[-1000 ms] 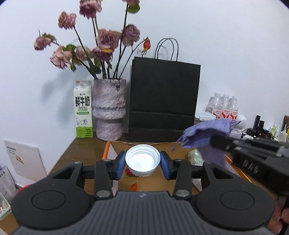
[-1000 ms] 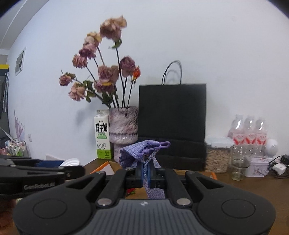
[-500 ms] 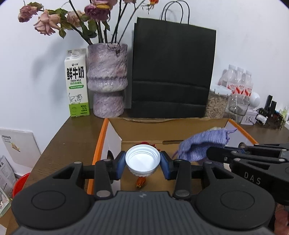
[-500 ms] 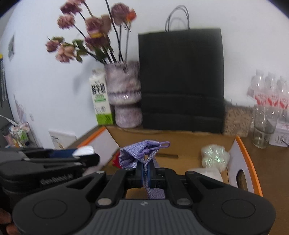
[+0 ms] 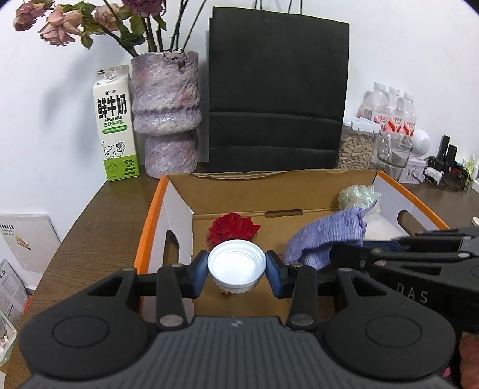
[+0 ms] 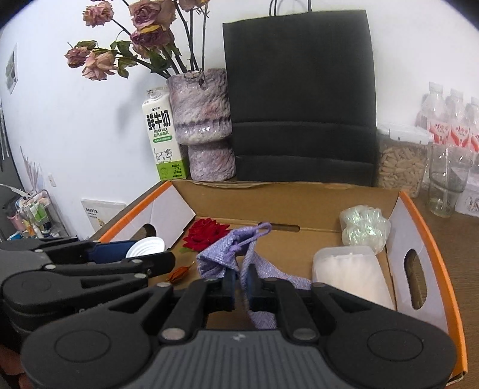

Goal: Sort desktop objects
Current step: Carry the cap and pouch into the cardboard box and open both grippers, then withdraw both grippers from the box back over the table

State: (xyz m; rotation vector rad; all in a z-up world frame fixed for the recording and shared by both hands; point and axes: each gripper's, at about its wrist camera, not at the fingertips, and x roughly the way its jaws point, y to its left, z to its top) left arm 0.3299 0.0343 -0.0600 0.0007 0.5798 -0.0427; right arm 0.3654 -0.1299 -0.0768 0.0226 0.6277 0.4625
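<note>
On the left, a milk carton point(image 5: 116, 131) stands on the brown desk point(image 5: 101, 221), beside a purple vase point(image 5: 166, 116) of dried roses point(image 5: 60, 25). A black paper bag point(image 5: 277, 98) stands behind the cardboard box point(image 5: 239, 191).

The left gripper point(image 5: 236, 269) hangs over the box. Its jaws are opening, and the white bottle cap point(image 5: 236, 266) sits between them with small gaps at the blue pads, so it looks let go. A red fabric rose point(image 5: 233, 229) lies in the box just behind the cap.

The right gripper point(image 6: 241, 281) is over the middle of the box. Its jaws are opening too, and the purple knitted cloth point(image 6: 221, 254) hangs loosely between them.

To the right, in the box, lie a clear plastic tub point(image 6: 350, 275) and a crumpled shiny wrapper point(image 6: 363, 227). Water bottles point(image 5: 392, 113) stand far right.
</note>
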